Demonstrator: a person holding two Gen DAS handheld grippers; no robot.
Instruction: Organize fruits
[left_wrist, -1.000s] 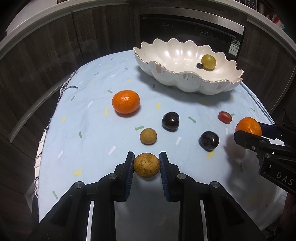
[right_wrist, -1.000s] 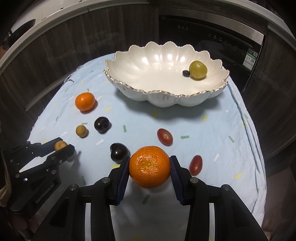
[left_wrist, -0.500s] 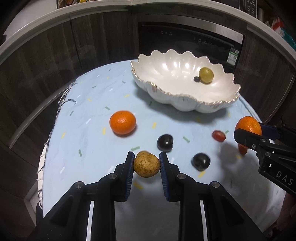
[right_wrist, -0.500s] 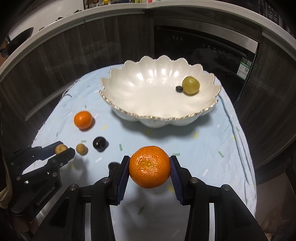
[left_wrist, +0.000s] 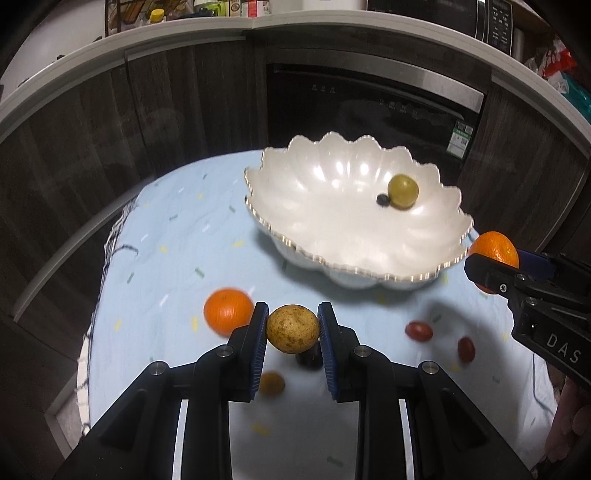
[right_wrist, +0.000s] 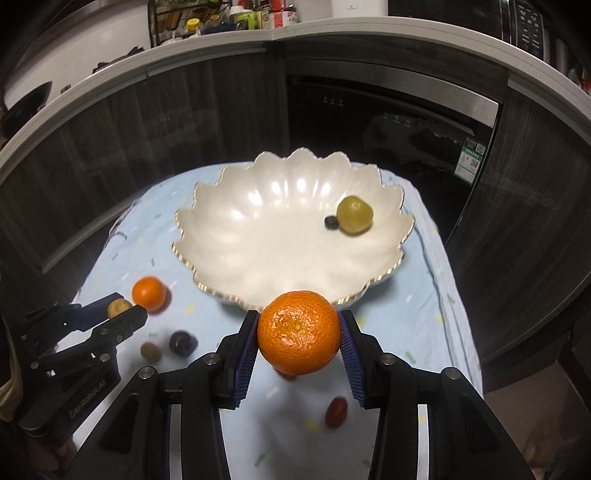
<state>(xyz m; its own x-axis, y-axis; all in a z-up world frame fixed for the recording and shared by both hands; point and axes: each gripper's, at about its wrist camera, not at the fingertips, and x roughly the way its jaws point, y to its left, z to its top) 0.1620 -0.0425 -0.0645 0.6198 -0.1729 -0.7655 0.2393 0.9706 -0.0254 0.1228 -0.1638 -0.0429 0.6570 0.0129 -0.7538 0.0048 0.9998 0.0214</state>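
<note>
Two grippers, each loaded, both held above the cloth (left_wrist: 177, 236). Left gripper (left_wrist: 293, 328): pads clamped on a brown speckled fruit (left_wrist: 293, 328). Right gripper (right_wrist: 298, 342): pads clamped on a mandarin (right_wrist: 298, 342), just before the near rim of the bowl (right_wrist: 258, 243). Inside the bowl: green grape (right_wrist: 354, 215) touching a small dark berry (right_wrist: 331, 222). On the cloth: second mandarin (right_wrist: 149, 293), dark plum (right_wrist: 181, 342), small brown fruit (right_wrist: 150, 350), two red grape tomatoes (left_wrist: 419, 331), blurred.

Table (left_wrist: 155, 258) with pale blue confetti cloth: white scalloped bowl (left_wrist: 295, 206) upper centre, orange (left_wrist: 227, 310) lower left, dark plum (right_wrist: 181, 342), brown longan (right_wrist: 150, 350), red, blurry, probably cherry tomatoes (left_wrist: 419, 331).
</note>
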